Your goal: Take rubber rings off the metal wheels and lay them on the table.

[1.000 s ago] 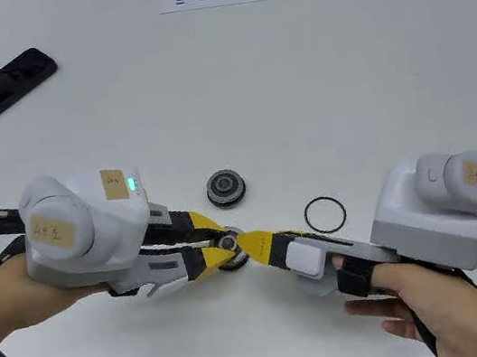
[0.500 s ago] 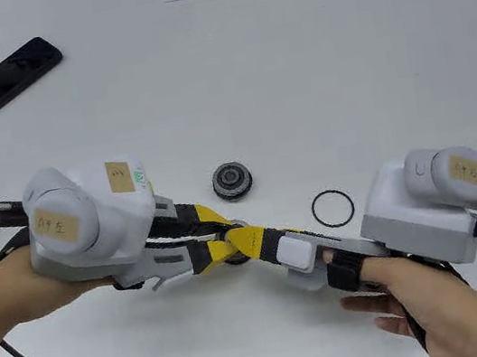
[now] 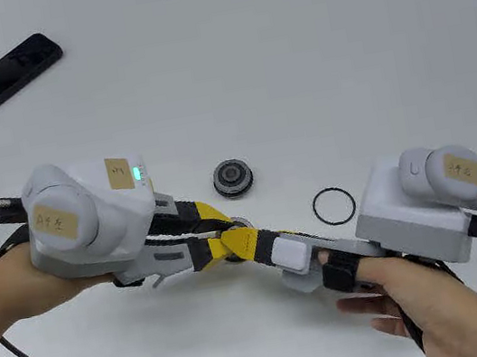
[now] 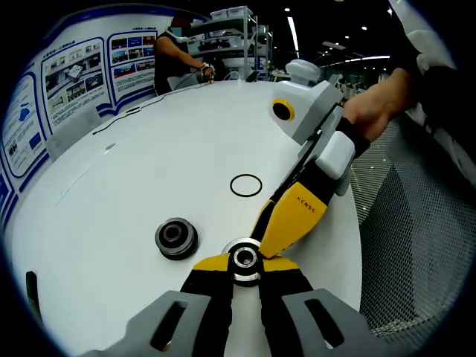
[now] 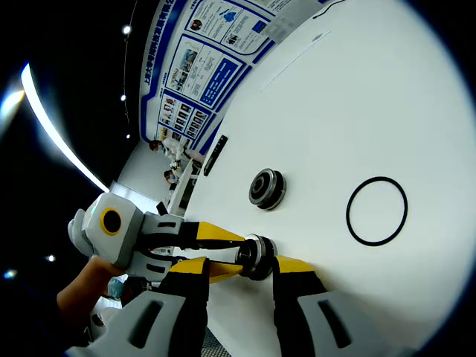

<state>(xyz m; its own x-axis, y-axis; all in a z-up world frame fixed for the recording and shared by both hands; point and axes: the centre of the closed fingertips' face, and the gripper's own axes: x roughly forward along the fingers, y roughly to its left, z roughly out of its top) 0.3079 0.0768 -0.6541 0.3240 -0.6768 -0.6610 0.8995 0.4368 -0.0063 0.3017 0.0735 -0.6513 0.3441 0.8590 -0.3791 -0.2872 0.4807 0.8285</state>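
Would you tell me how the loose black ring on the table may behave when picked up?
The ring is thin and lies flat on the table, so it probably sags when lifted and seems very light. Lying flat, it should slide rather than roll, and pinching it may be awkward.

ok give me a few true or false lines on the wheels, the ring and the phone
1. The left gripper is shut on a metal wheel. True.
2. One rubber ring lies loose on the table. True.
3. That ring sits around the second wheel. False: it lies flat on the table, apart from that wheel.
4. The phone lies between the two wheels. False: it lies far off at the left, towards the far side of the table.
5. No gripper touches the second wheel. True.
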